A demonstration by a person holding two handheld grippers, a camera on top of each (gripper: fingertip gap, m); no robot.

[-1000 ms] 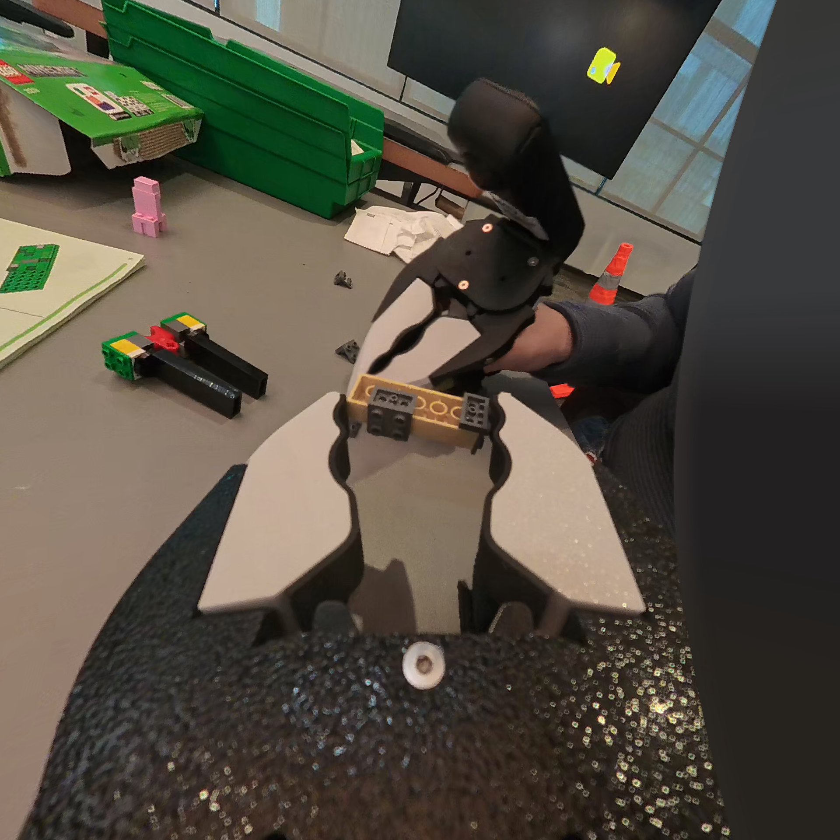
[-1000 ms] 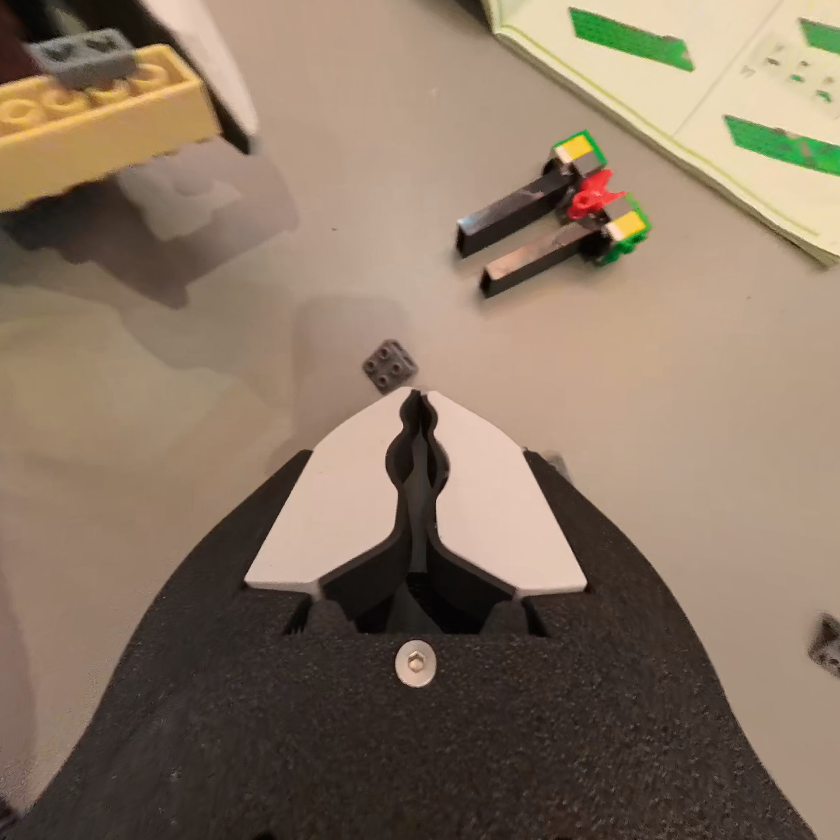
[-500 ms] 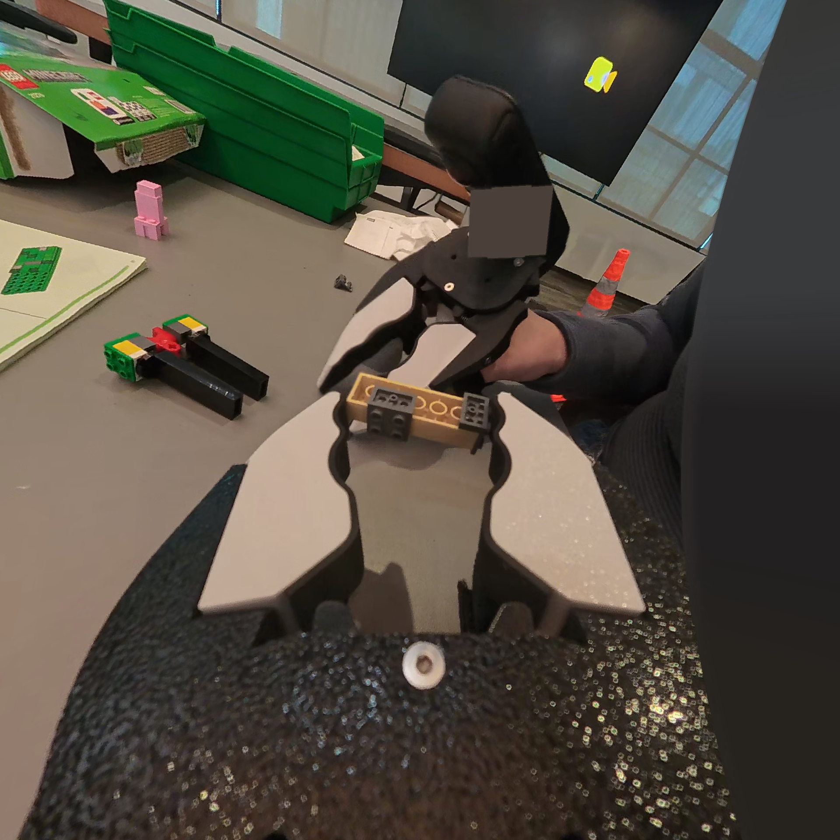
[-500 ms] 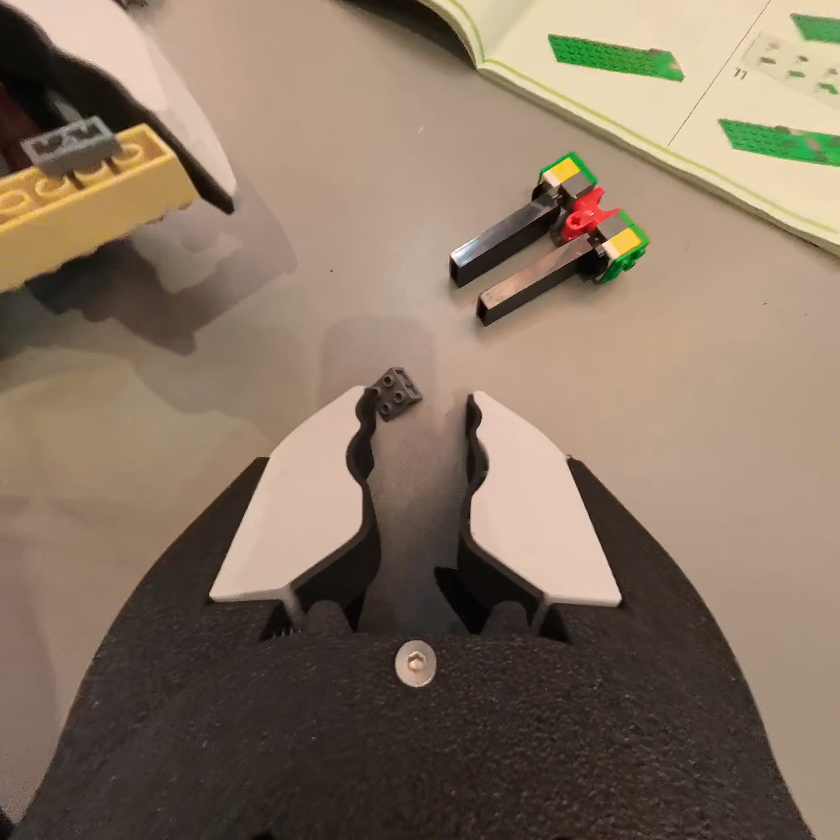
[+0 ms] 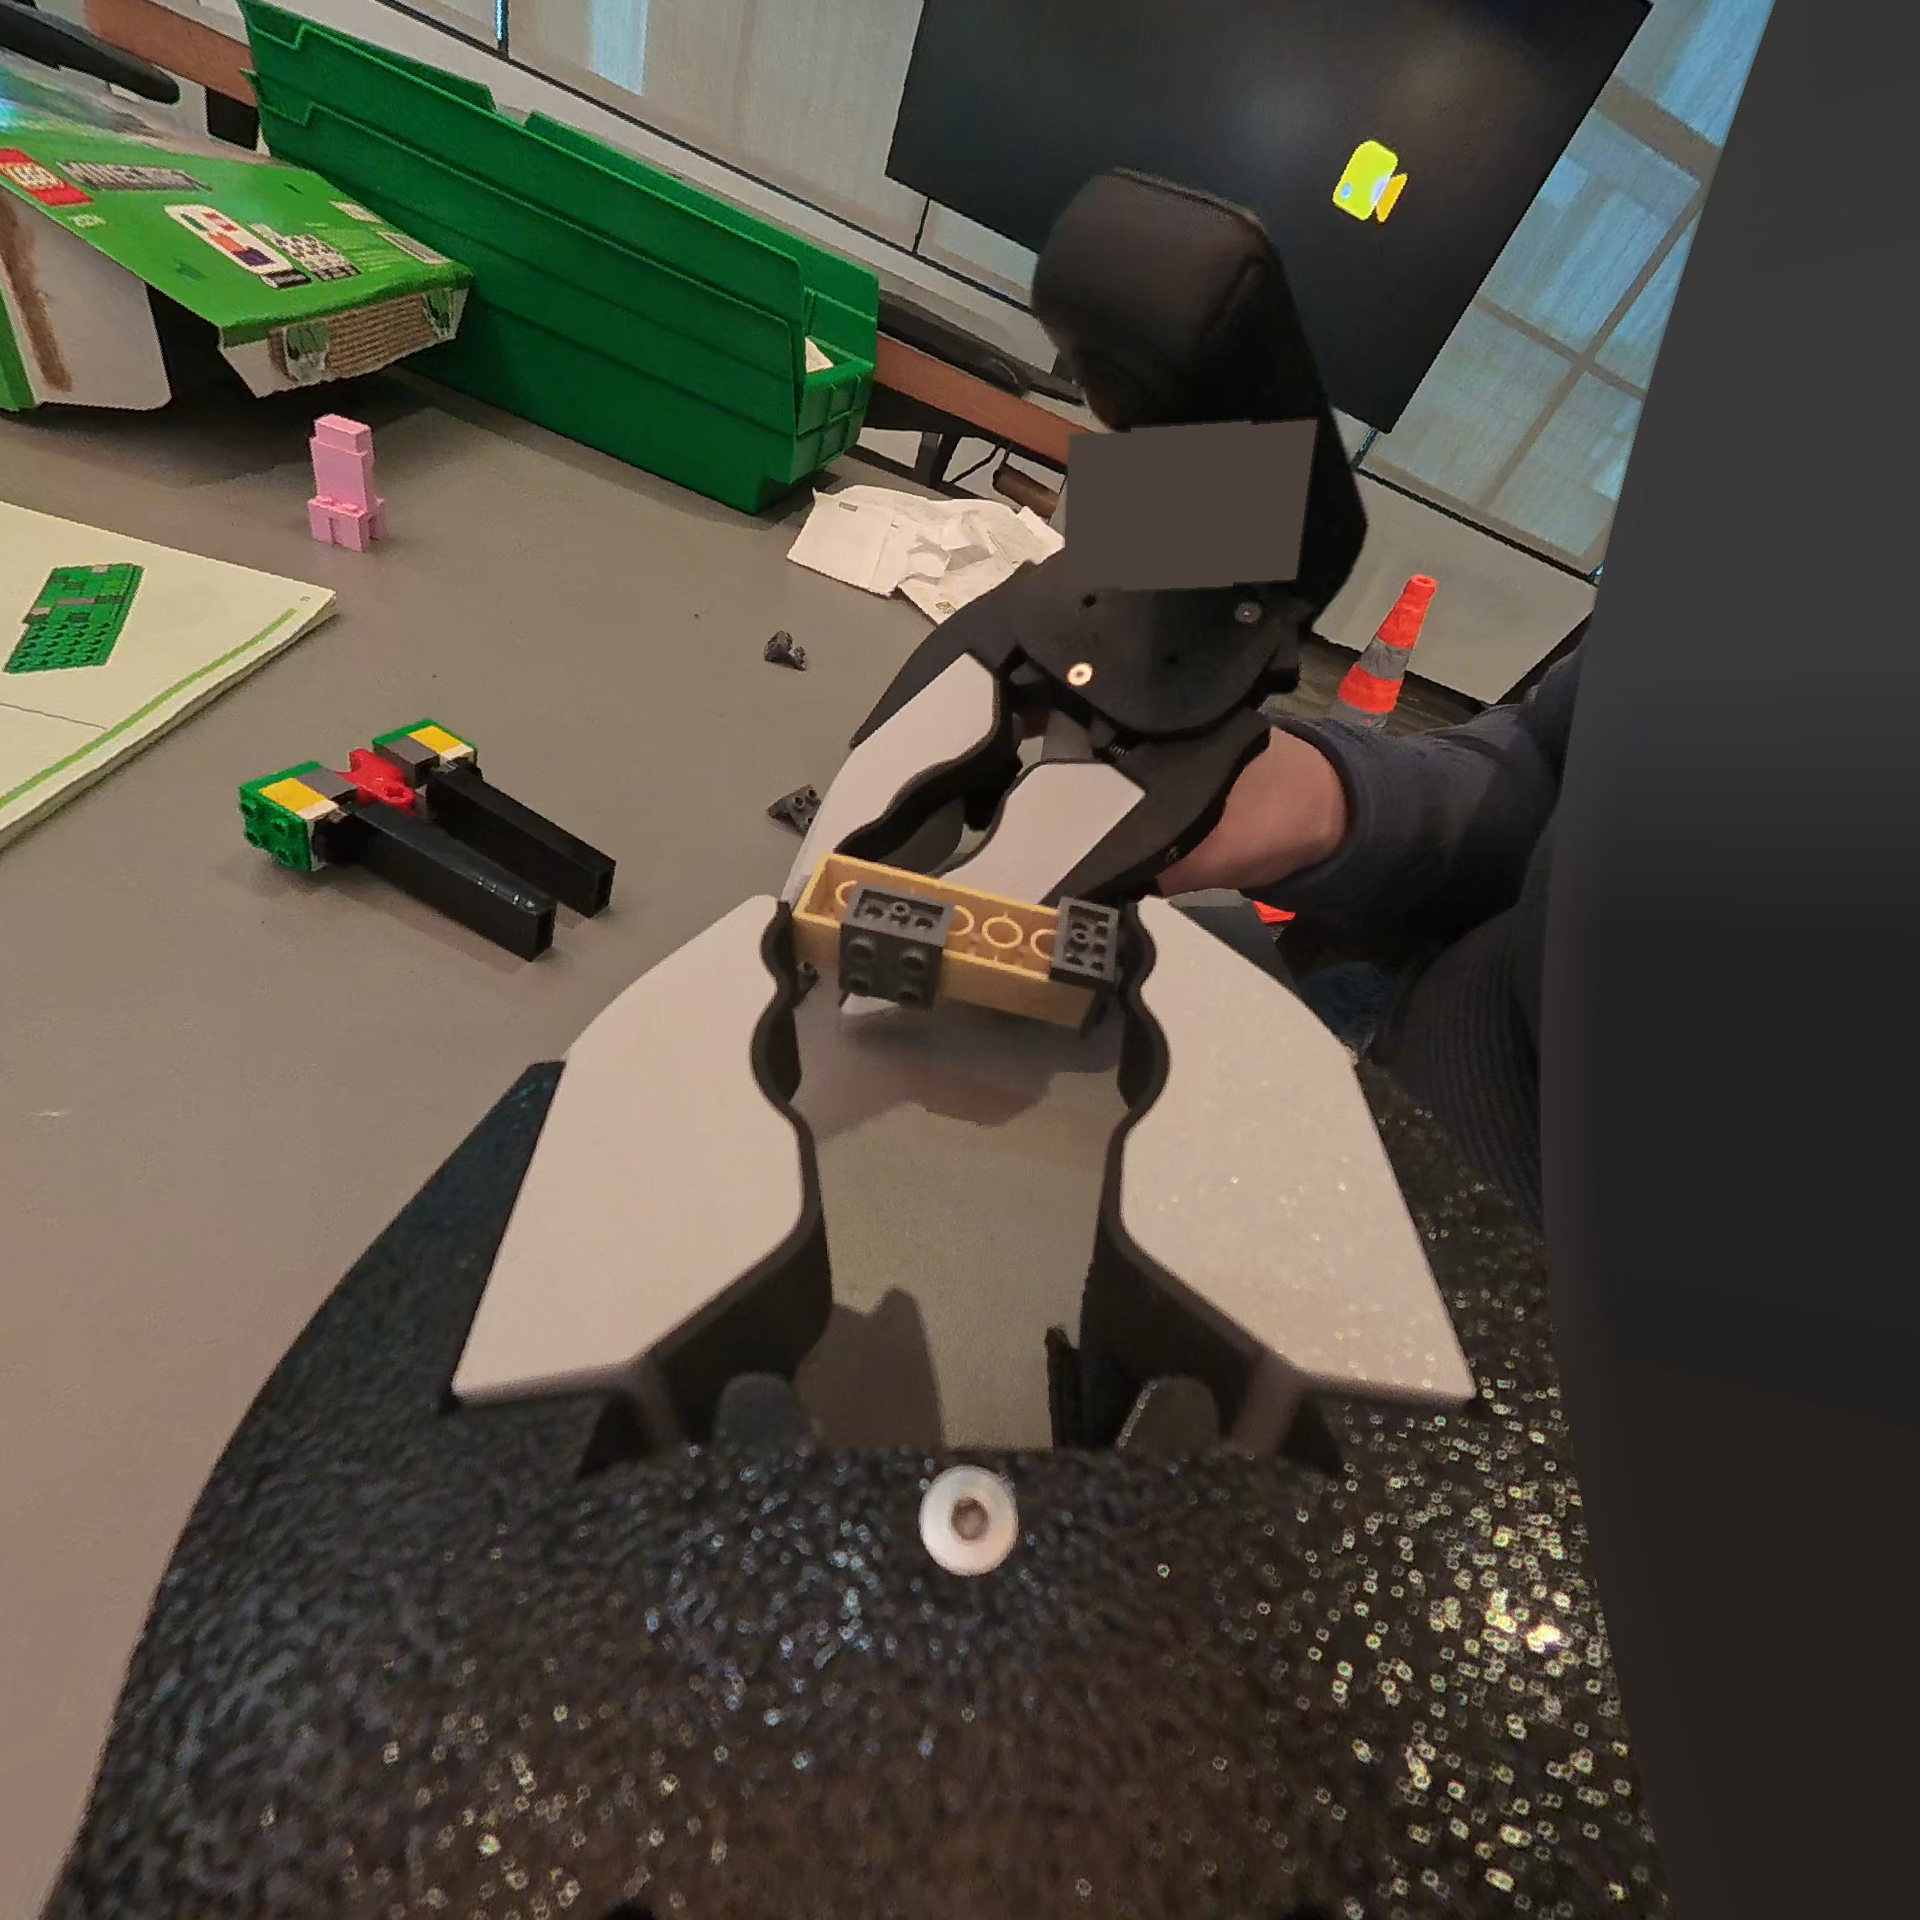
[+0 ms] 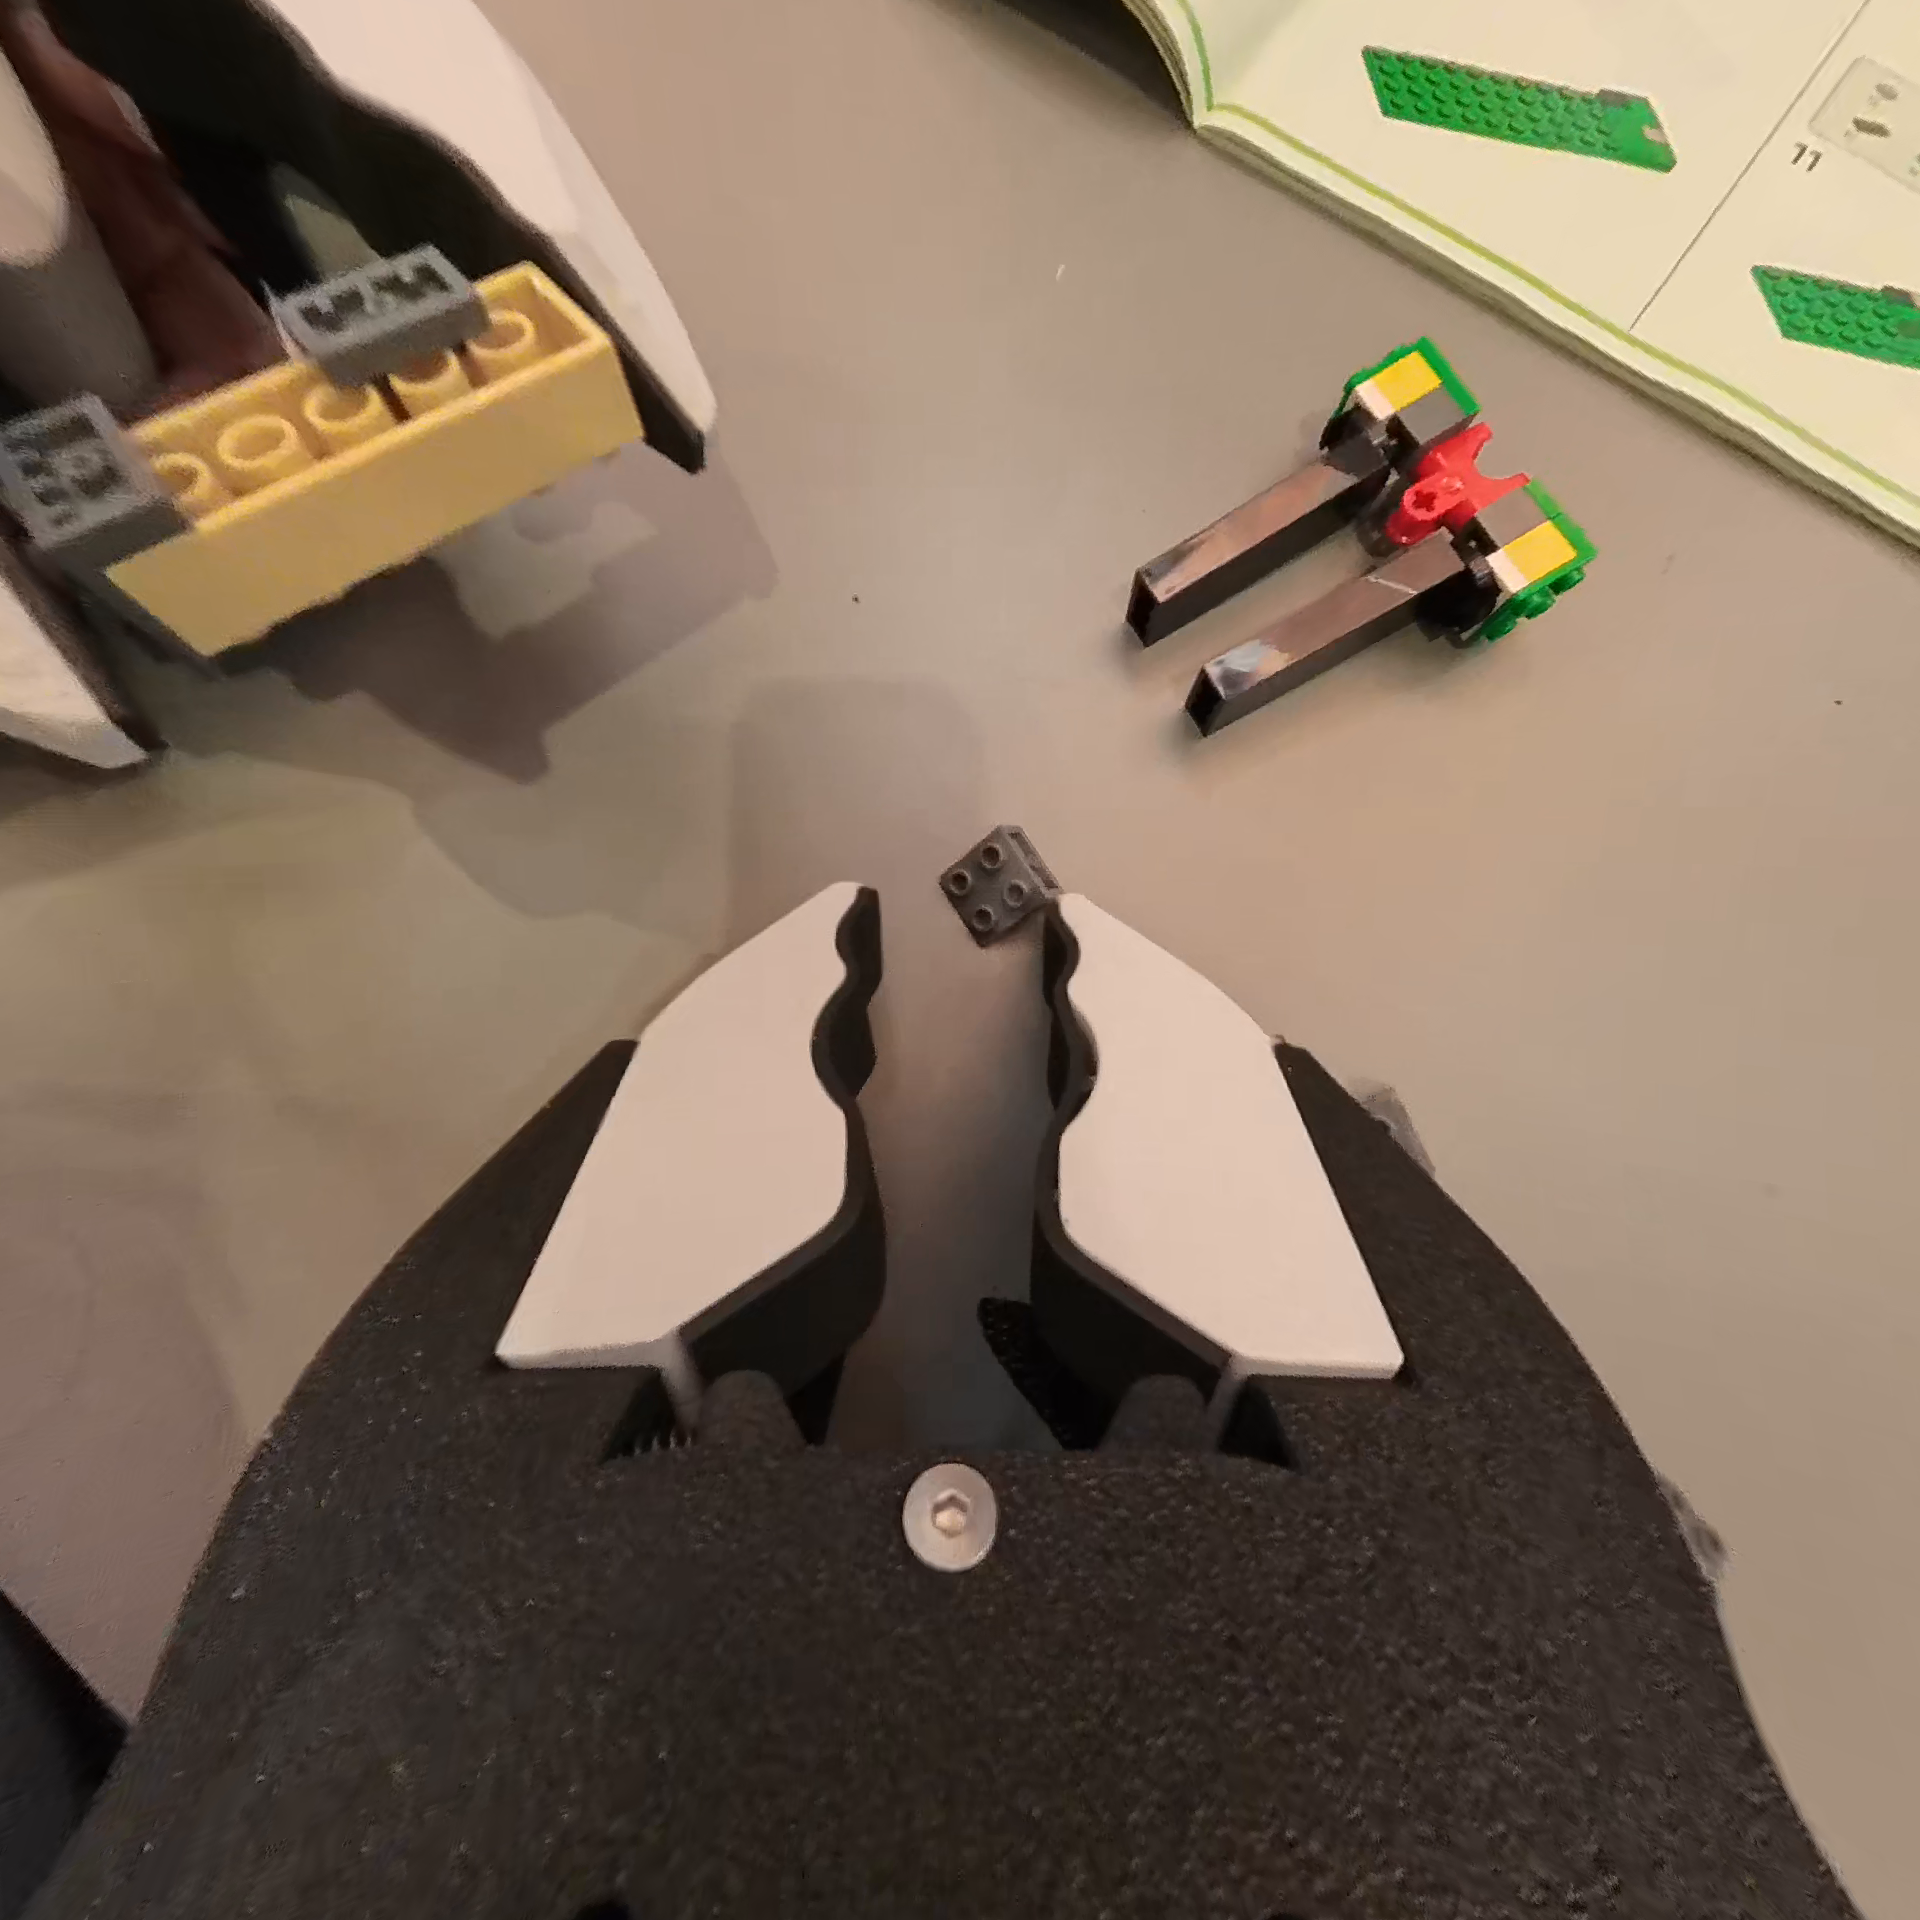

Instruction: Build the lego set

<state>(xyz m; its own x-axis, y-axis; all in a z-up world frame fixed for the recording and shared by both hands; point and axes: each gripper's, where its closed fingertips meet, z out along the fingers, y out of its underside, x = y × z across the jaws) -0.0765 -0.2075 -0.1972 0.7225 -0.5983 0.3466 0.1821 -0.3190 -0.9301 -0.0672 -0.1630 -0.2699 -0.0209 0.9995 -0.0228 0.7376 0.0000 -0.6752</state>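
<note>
My left gripper (image 5: 951,961) is shut on a long tan brick (image 5: 1003,935) and holds it crosswise above the grey table. Two dark grey pieces (image 5: 894,935) sit on the brick, one near each end. The brick also shows in the right wrist view (image 6: 364,488), top left. My right gripper (image 6: 963,912) is open, low over the table. A small dark grey 2x2 plate (image 6: 992,883) lies between its fingertips, close to the right one. In the left wrist view the right gripper (image 5: 935,842) is just behind the brick, with the plate (image 5: 795,805) beside it.
A black, green, yellow and red assembly (image 5: 416,831) (image 6: 1351,551) lies on the table. The instruction booklet (image 5: 135,644) (image 6: 1558,208) is beyond it. A pink figure (image 5: 348,483), green bins (image 5: 623,281), a green box (image 5: 208,218), crumpled paper (image 5: 925,540) and a small dark piece (image 5: 784,649) are farther back. One gripper's finger ends stand about 9 cm off the other's. My right gripper's tips are some 25 cm from the pink figure (image 5: 348,483).
My right gripper has opened from shut and shifted so the small grey plate now lies between its fingertips. My left gripper still holds the tan brick.
</note>
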